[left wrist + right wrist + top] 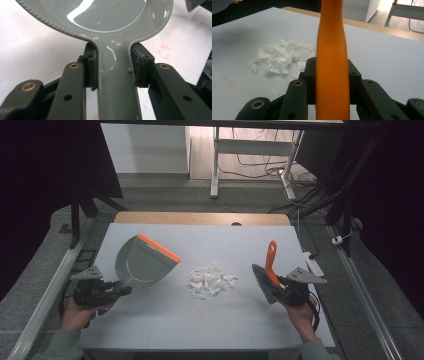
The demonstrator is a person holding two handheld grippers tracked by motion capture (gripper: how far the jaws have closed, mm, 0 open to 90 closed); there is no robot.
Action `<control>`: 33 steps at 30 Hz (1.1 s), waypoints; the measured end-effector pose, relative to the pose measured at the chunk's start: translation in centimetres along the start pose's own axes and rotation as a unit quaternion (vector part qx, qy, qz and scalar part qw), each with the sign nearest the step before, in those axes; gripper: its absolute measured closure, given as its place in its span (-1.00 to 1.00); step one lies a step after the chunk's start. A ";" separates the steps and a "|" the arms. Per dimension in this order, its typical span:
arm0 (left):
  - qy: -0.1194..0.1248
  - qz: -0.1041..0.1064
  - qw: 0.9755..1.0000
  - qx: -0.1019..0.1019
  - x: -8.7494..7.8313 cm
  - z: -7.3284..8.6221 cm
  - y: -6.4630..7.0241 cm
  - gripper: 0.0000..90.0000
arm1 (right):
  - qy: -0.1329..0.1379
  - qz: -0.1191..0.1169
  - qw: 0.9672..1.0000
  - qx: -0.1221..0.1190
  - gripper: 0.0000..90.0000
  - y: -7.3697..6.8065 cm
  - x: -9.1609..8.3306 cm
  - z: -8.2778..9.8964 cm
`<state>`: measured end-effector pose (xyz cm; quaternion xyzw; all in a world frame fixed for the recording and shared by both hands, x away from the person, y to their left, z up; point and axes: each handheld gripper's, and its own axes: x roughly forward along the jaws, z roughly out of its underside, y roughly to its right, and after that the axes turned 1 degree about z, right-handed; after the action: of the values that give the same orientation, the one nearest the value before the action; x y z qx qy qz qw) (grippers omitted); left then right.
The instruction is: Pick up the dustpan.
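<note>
left gripper (113, 72): fingers clamp dustpan (142, 260) handle | right gripper (332, 75): fingers clamp brush (267, 277) handle

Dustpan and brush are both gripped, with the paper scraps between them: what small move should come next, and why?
Probably lower the dustpan until its orange lip rests on the table beside the paper scraps. The left tongs hold it tilted, so the brush has nothing to sweep into.

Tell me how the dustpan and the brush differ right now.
The dustpan is grey with an orange front edge; the brush has an orange handle and grey bristles. The dustpan sits left of the paper scraps, the brush right. Each is clamped by its handle in a hand-held gripper.
</note>
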<state>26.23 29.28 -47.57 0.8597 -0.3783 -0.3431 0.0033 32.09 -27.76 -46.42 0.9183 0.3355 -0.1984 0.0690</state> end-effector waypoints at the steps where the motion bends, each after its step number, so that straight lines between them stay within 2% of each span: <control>1: -0.002 0.002 1.000 0.002 0.0 0.0 0.1 0.37 | 0.000 0.000 1.000 0.000 0.56 0.0 0.0 0.0; 12: -0.035 0.032 0.998 0.027 0.3 -0.1 0.9 0.37 | 0.001 0.000 1.000 0.001 0.56 0.0 0.0 0.0; 14: -0.047 0.036 0.998 0.035 0.6 -0.1 1.1 0.38 | 0.001 0.000 1.000 0.000 0.56 0.0 0.0 0.0; 17: -0.062 0.056 0.995 0.051 0.9 -0.1 1.3 0.38 | 0.001 -0.001 1.000 -0.001 0.56 0.0 0.0 0.0; 19: -0.073 0.059 0.994 0.055 1.0 0.0 1.4 0.38 | 0.001 -0.001 1.000 0.000 0.56 0.0 0.0 0.0; 25: -0.083 0.064 0.993 0.056 1.4 0.3 1.4 0.38 | -0.001 0.000 1.000 -0.001 0.56 -0.1 0.1 0.0; 29: -0.081 0.093 0.990 0.063 1.5 0.5 1.4 0.38 | 0.000 -0.002 1.000 0.000 0.56 -0.1 0.1 -0.1; 33: -0.093 0.089 0.989 0.068 1.8 0.5 1.5 0.38 | 0.003 -0.002 1.000 0.000 0.56 -0.1 0.1 -0.2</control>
<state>25.81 27.12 -48.61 0.7853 -0.4741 -0.3936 -0.0595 32.18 -27.62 -46.29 0.9181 0.3378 -0.1961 0.0676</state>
